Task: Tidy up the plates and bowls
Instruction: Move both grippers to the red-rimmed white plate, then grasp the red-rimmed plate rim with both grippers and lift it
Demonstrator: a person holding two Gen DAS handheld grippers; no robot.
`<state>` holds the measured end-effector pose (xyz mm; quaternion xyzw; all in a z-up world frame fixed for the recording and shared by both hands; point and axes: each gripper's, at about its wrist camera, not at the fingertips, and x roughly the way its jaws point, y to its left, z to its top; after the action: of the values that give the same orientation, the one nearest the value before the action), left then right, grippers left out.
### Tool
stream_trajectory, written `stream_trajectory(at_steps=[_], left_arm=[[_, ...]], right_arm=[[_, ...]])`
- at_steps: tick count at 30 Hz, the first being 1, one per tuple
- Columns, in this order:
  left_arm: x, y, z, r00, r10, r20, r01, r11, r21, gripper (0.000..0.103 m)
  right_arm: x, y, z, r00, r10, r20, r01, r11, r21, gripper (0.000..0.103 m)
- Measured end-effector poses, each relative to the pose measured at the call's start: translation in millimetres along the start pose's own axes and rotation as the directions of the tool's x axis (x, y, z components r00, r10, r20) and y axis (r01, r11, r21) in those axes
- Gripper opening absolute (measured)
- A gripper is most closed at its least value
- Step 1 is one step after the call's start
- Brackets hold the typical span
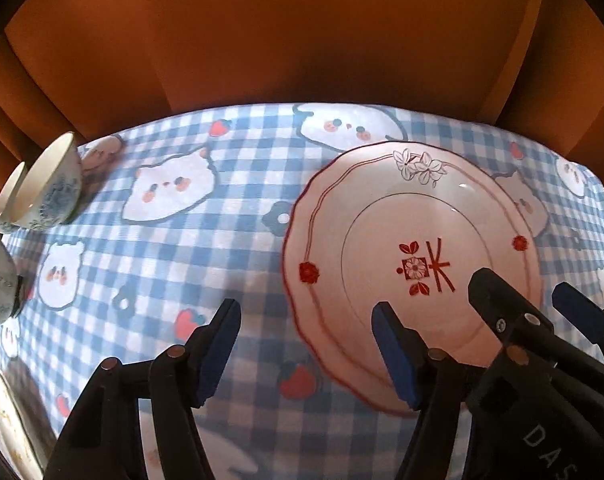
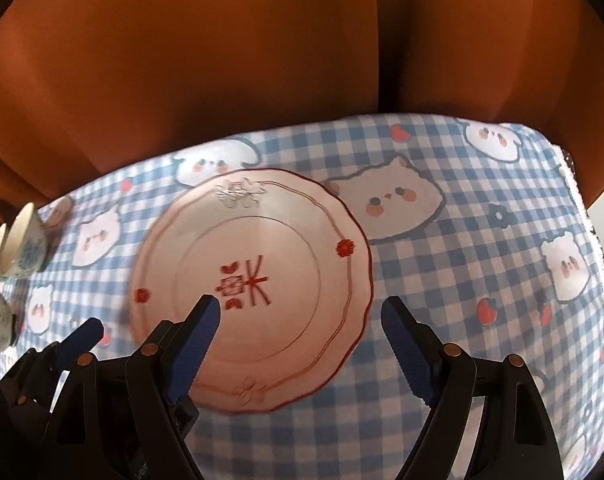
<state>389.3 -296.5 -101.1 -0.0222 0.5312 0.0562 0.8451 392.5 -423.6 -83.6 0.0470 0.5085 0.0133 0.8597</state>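
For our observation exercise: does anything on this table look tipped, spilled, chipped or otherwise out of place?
Nothing stands out. The plate lies flat on the checked tablecloth, with no chip or spill showing. The blue-patterned bowls at the left edge only look tilted because of the fisheye lens.

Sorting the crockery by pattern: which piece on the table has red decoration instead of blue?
The large scalloped plate, lying flat on the checked cloth. The small bowls at the left edge carry blue prints.
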Motion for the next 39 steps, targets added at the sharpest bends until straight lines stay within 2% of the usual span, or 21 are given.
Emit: stream_trajectory(at_steps=[4, 7, 9, 12, 16, 24, 32, 39], left_arm=[[13.1, -3.7, 8.4, 1.0, 0.002, -0.009, -0.002, 1.0, 0.009, 0.063], [16.7, -6.3, 13.5, 1.0, 0.002, 0.007, -0.002, 1.0, 0.022, 0.059], [16.6, -8.8, 15.4, 1.0, -0.017, 0.01, 0.017, 0.999, 0.045, 0.051], [16.4, -10.8, 15.4, 1.0, -0.015, 0.007, 0.015, 0.998, 0.058, 0.051], [12.8, -8.2, 11.1, 1.0, -0.013, -0.009, 0.013, 0.998, 0.062, 0.051], [-7.1, 11.5, -22.2, 0.999, -0.006, -0.044, 0.009, 0.997, 0.075, 0.051], [-32.1, 37.3, -70.0, 0.996, -0.002, -0.094, 0.01, 0.997, 0.08, 0.051], [-45.8, 49.7, -96.1, 0.995, 0.009, -0.101, -0.002, 0.998, 0.068, 0.051]], right_arm=[[18.1, -4.7, 2.3, 1.0, 0.0, -0.007, 0.0, 1.0, 0.016, 0.085], [25.9, -7.5, 5.0, 0.999, 0.026, -0.022, -0.026, 0.999, 0.028, 0.077], [27.0, -7.0, 6.9, 1.0, 0.018, -0.024, -0.017, 1.0, 0.018, 0.075], [26.4, -6.6, 7.2, 1.0, 0.004, -0.027, -0.004, 1.0, 0.019, 0.069], [23.7, -4.5, 3.1, 0.999, 0.006, -0.043, -0.005, 1.0, 0.022, 0.068], [2.5, 4.9, -29.1, 0.996, 0.027, -0.089, -0.025, 0.999, 0.033, 0.068], [-26.9, 17.5, -75.8, 0.987, 0.05, -0.151, -0.044, 0.998, 0.041, 0.068], [-41.7, 27.2, -105.0, 0.976, 0.07, -0.206, -0.068, 0.998, 0.016, 0.068]])
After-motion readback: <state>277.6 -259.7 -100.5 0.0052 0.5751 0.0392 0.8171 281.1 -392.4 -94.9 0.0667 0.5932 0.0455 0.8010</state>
